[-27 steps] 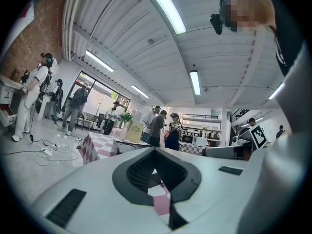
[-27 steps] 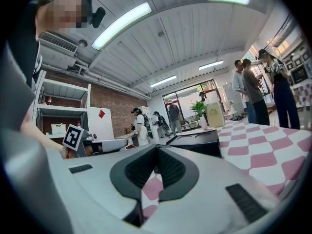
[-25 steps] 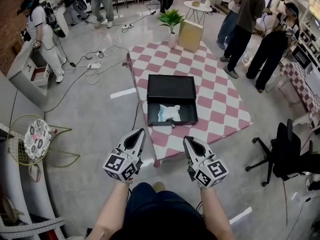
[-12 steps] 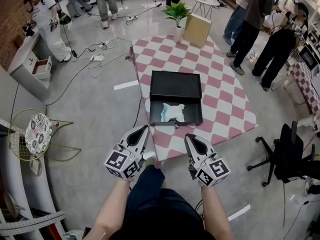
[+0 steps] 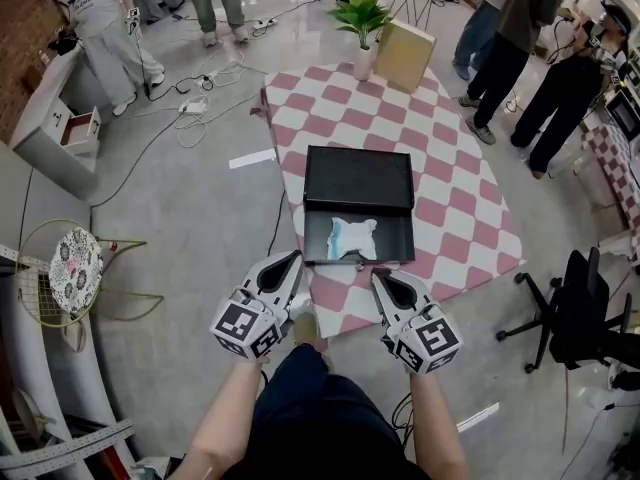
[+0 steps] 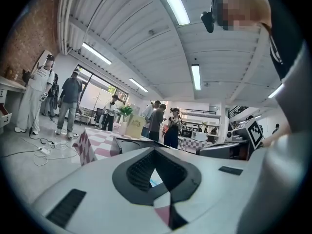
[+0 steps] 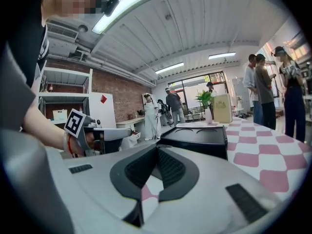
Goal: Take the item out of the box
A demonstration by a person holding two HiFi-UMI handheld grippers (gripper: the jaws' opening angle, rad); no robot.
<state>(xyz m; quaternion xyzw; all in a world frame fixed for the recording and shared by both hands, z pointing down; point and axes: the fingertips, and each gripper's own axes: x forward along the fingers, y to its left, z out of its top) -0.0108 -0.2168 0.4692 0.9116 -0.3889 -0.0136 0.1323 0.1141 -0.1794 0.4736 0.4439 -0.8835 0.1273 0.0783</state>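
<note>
Black box (image 5: 358, 178), white-and-blue item (image 5: 352, 236) inside, on a pink-and-white checked rug (image 5: 450, 198) over grey floor (image 5: 200, 228); a green plant (image 5: 362, 13) and tan carton (image 5: 405, 56) stand at the far edge.

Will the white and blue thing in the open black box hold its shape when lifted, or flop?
The white and blue thing looks crumpled with ragged edges, so it is probably soft and likely to sag. It lies low in the black box, so it seems light and unlikely to roll.
</note>
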